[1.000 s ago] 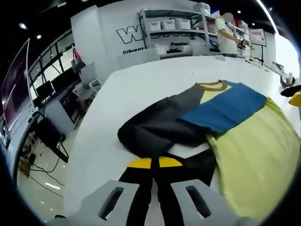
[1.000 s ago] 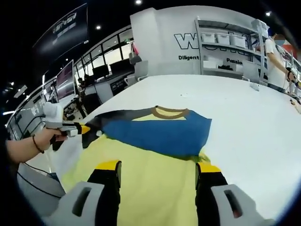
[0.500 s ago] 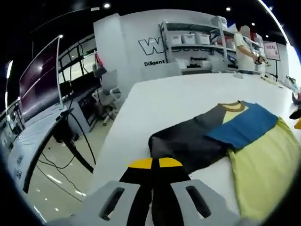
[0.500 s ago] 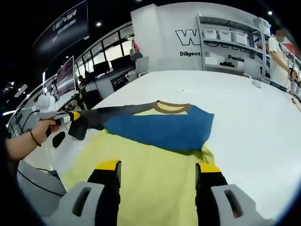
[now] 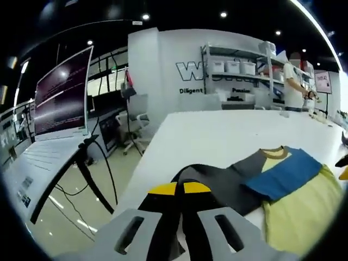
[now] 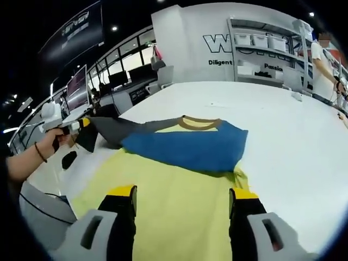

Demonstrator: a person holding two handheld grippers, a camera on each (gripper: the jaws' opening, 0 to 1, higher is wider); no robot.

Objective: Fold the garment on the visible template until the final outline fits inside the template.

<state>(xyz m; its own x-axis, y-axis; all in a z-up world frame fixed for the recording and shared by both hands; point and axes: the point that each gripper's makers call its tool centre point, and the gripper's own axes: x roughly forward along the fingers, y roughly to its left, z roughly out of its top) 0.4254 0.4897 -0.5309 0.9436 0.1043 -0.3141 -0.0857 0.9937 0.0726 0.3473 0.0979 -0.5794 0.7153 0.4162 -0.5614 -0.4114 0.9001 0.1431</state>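
Note:
A shirt lies on the white table (image 6: pixel 288 125). It has a pale yellow body (image 6: pixel 174 190), a brown collar (image 6: pixel 198 122) and a blue sleeve (image 6: pixel 187 149) folded across the chest. Its dark grey sleeve (image 5: pixel 217 182) is stretched out sideways, and my left gripper (image 5: pixel 179 188) is shut on the end of it. In the right gripper view that left gripper (image 6: pixel 80 126) sits at the far left, held by a hand (image 6: pixel 41 149), with the grey sleeve (image 6: pixel 117 129) drawn taut from it. My right gripper (image 6: pixel 184 200) stands open just above the yellow body, nothing between its jaws.
The table edge (image 5: pixel 147 163) runs close beside the grey sleeve, with floor, cables and a desk with a monitor (image 5: pixel 60 87) beyond. Shelves with white bins (image 5: pixel 239 68) and a standing person (image 6: pixel 321 60) are at the far end. Office chairs (image 5: pixel 138 117) stand by the table's corner.
My left gripper has drawn the grey sleeve outward, away from the shirt's body, so the sleeve now lies stretched instead of bunched. My right gripper has stayed open above the yellow body.

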